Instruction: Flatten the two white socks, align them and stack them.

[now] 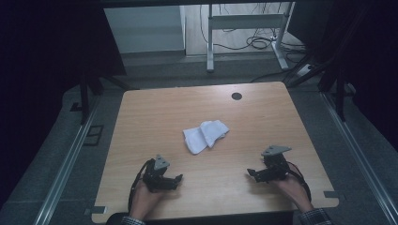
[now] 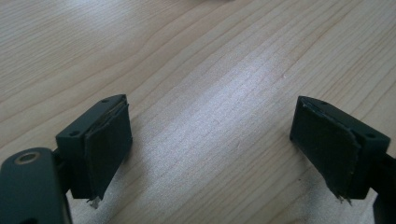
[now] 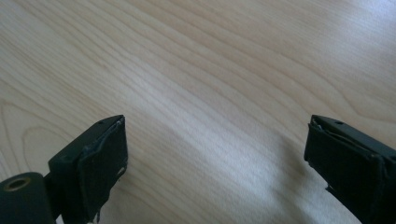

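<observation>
Claws, two, left [image 1: 177,180] and right [image 1: 252,173], gape near one white cloth [image 1: 205,136].

No readable text or labels.

High view: fixed above the near edge, facing forward and down; whole wooden table [image 1: 155,117] and far floor included, seen from a distance. Left gripper view: low, close to the tabletop [image 2: 210,70], looking along its jaws. Right gripper view: likewise low and close. Shared: near tabletop wood.
</observation>
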`<act>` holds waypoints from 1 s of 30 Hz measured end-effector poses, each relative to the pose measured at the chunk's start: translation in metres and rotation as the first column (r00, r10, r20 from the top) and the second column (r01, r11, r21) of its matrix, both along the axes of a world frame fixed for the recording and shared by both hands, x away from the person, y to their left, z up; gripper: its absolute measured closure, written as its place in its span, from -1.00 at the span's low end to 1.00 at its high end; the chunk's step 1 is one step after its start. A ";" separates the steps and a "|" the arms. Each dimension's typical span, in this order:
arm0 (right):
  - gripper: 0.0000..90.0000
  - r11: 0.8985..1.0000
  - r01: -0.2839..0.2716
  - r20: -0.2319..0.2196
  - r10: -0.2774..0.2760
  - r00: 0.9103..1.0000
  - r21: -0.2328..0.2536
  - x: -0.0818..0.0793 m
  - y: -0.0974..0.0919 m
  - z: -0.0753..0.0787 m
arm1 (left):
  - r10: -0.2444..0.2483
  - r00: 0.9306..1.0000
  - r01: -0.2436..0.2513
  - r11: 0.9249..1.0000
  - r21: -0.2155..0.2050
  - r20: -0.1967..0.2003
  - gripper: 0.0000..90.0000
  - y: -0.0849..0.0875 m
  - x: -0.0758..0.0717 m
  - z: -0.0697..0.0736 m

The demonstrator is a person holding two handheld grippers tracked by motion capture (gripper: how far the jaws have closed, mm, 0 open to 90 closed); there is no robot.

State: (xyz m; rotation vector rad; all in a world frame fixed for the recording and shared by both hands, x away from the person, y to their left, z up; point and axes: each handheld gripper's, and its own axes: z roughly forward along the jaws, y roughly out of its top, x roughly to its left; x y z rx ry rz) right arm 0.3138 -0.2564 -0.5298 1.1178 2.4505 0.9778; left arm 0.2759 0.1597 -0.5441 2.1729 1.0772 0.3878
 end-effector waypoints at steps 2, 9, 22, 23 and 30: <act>-0.86 1.000 0.003 -0.002 -0.003 1.000 0.015 0.003 0.002 0.003 | 0.007 1.000 -0.007 1.000 -0.002 0.000 -0.72 -0.001 0.000 0.000; -0.82 0.999 0.005 -0.053 -0.002 0.999 0.050 0.022 0.016 0.014 | 0.011 1.000 -0.011 1.000 -0.003 -0.001 -0.72 -0.001 0.000 0.000; -0.59 0.999 0.013 -0.083 -0.010 0.996 0.042 0.064 0.044 0.035 | 0.011 1.000 -0.011 1.000 -0.003 -0.001 -0.72 -0.001 0.000 0.000; -0.59 0.999 0.013 -0.083 -0.010 0.996 0.042 0.064 0.044 0.035 | 0.011 1.000 -0.011 1.000 -0.003 -0.001 -0.72 -0.001 0.000 0.000; -0.32 1.000 0.020 -0.043 -0.020 0.999 0.019 0.085 0.057 0.044 | 0.010 1.000 -0.010 1.000 -0.003 -0.001 -0.72 -0.001 0.000 0.000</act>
